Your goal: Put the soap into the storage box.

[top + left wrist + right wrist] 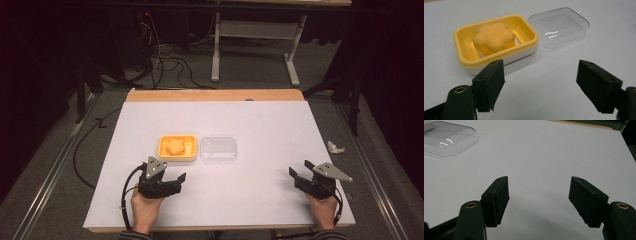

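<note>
A yellow soap dish sits at the middle of the white table, and an orange flower-shaped soap lies in it. Just right of the dish, a clear plastic lid rests flat on the table. My left gripper is open a little in front of the dish, touching nothing. In the left gripper view the dish, soap and lid lie beyond the open gripper. My right gripper stands open near the front right, with nothing between its fingers. The right gripper view has the lid far off at upper left of that gripper.
The table's far edge is a wooden strip. A crumpled white scrap lies on the floor past the right edge. Cables and a desk frame stand on the floor beyond the table.
</note>
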